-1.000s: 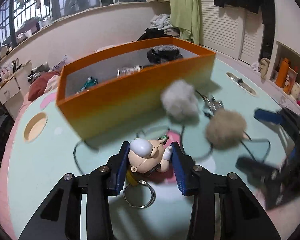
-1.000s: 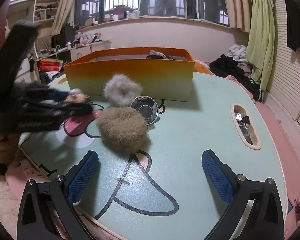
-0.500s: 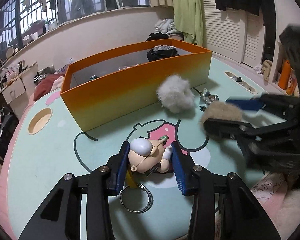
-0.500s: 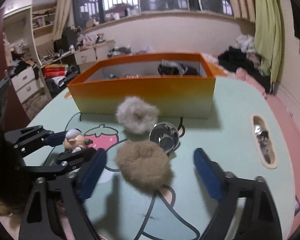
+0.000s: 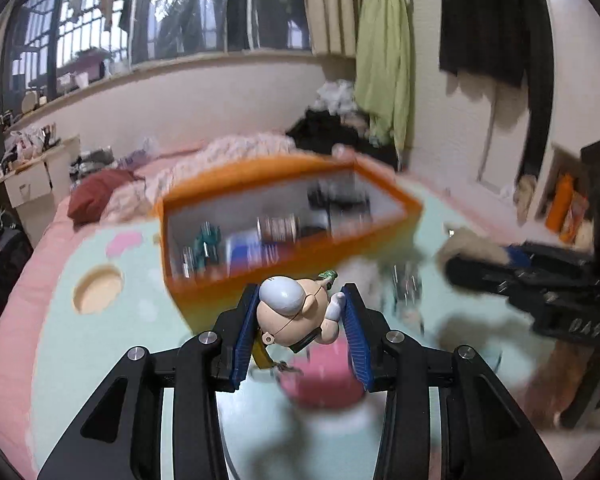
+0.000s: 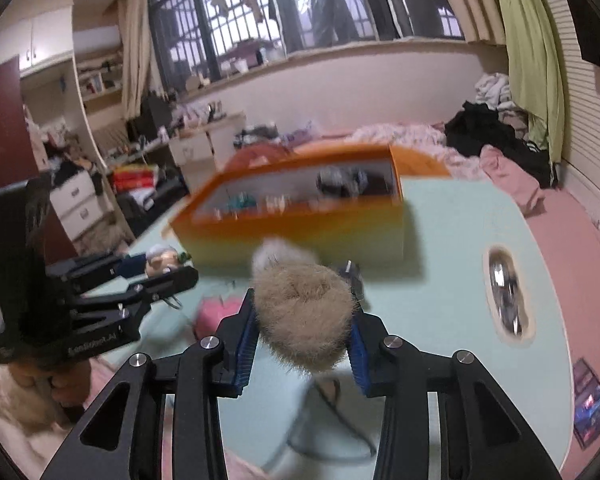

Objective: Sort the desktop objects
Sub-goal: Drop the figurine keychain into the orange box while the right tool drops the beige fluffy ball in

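Note:
My left gripper (image 5: 299,318) is shut on a small bald doll keychain (image 5: 294,314) and holds it above the table, in front of the orange box (image 5: 284,216). My right gripper (image 6: 302,320) is shut on a brown fluffy pom-pom (image 6: 304,314), lifted off the table. The grey-white pom-pom (image 6: 278,254) lies on the table just before the orange box (image 6: 300,216). The box holds several items. The left gripper with the doll shows in the right wrist view (image 6: 156,268). The right gripper with the pom-pom shows in the left wrist view (image 5: 484,258).
The mint-green table (image 6: 460,260) has an oval slot (image 6: 508,296) at the right and a round hole (image 5: 96,288) at the left. A small shiny metal object (image 5: 406,292) lies near the box. A bed with clothes is behind the table.
My right gripper closed on the brown pom-pom and lifted it. My left gripper rose with the doll keychain. Both now look down at the box from higher up.

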